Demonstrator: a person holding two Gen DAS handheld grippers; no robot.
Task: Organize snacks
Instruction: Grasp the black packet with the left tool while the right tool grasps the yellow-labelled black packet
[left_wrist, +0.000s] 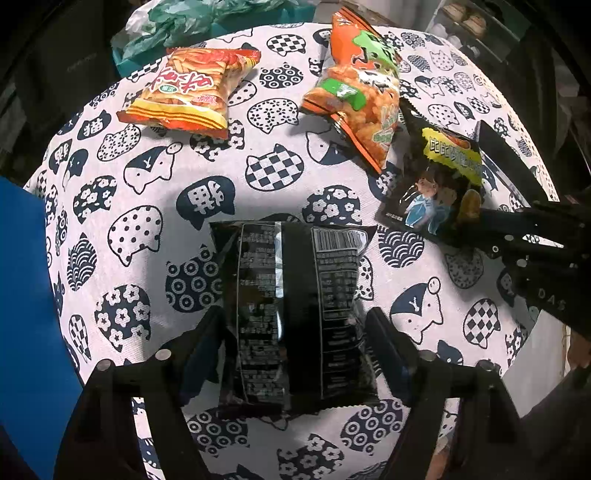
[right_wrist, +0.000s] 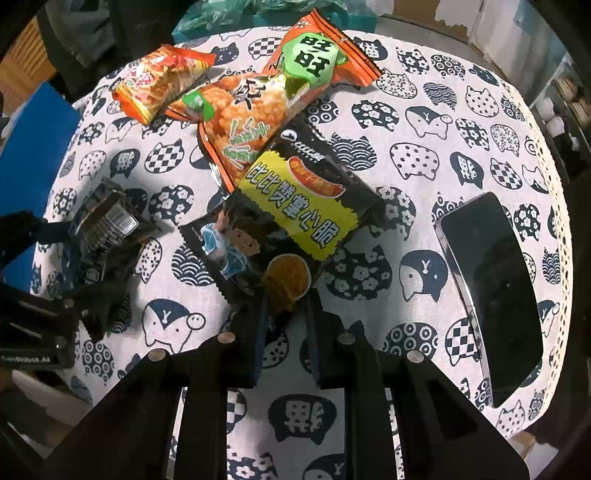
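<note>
My left gripper (left_wrist: 295, 332) is shut on a black snack bag (left_wrist: 291, 310) lying back-side up, its fingers pressing both sides. My right gripper (right_wrist: 284, 314) is shut on the near corner of a black bag with a yellow label (right_wrist: 291, 218); that bag also shows in the left wrist view (left_wrist: 436, 184). Its far end lies over an orange and green snack bag (right_wrist: 266, 99), also in the left wrist view (left_wrist: 362, 92). A red and yellow snack bag (left_wrist: 192, 88) lies at the far left, also in the right wrist view (right_wrist: 159, 81). The left-held bag appears in the right wrist view (right_wrist: 103, 229).
All lies on a round table with a cat-print cloth (left_wrist: 147, 229). A black phone (right_wrist: 491, 291) lies near the table's right edge. A teal box with a green plastic bag (left_wrist: 192, 26) stands behind the table. A blue surface (left_wrist: 26, 295) is at the left.
</note>
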